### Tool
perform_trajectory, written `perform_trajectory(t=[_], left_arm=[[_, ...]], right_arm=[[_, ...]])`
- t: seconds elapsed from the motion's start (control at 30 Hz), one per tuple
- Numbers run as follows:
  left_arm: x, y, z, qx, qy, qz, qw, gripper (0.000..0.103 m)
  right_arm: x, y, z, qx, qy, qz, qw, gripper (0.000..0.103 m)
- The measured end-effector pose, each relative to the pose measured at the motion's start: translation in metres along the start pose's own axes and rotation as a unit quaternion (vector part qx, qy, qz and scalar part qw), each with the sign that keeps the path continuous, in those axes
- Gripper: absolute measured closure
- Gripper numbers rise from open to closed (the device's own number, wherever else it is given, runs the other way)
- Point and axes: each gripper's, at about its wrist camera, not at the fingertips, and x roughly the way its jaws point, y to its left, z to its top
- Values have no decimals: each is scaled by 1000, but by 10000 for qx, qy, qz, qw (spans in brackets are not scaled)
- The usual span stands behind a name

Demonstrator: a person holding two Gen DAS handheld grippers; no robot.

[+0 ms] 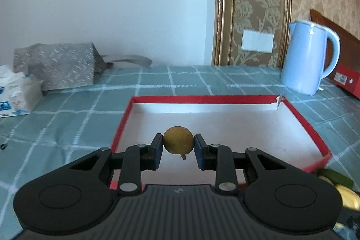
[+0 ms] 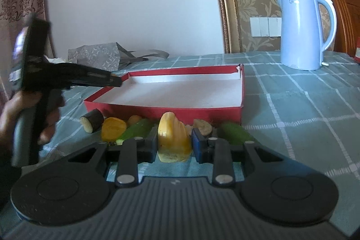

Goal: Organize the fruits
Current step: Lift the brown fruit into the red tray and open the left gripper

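My left gripper [image 1: 178, 145] is shut on a small round brown fruit [image 1: 178, 139] with a short stem, held above the near part of a shallow red box [image 1: 202, 99] with a white floor. In the right wrist view that left gripper [image 2: 117, 82], blurred, reaches over the red box [image 2: 171, 111] at its left corner, a hand on its handle. My right gripper [image 2: 174, 142] is shut on a yellow ridged fruit piece [image 2: 173, 136], just in front of the box. Beside it lie an eggplant piece [image 2: 92, 120], an orange slice [image 2: 113, 128] and green pieces [image 2: 135, 131].
A light blue kettle [image 2: 302, 33] stands at the back right on the green checked cloth [image 2: 303, 109]. A grey patterned bag [image 1: 58, 65] and a tissue pack [image 1: 15, 93] sit at the back left. A brown slice [image 2: 202, 126] and another green piece [image 2: 236, 133] lie beside the right gripper.
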Motion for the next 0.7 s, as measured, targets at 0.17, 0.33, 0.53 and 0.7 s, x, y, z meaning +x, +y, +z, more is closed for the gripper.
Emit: perform_trajectory(t=[0.17,0.33,0.53,0.7], left_arm=[[39,2,2,-93,457,59,9989,74],[43,18,0,-429,555,99,9975,54],[2,27,-4,-465,-273,635,9965,21],[-44,32,-25,-607,-575,578,9948,17]], right_arm=[[3,-1,0,21,30,17,10000,74],[6,-2,0,18,94,26,10000,74],[7,-1,0,-4,83,3,10000,74],[5,1,-1,-50,41,-41,10000,74]])
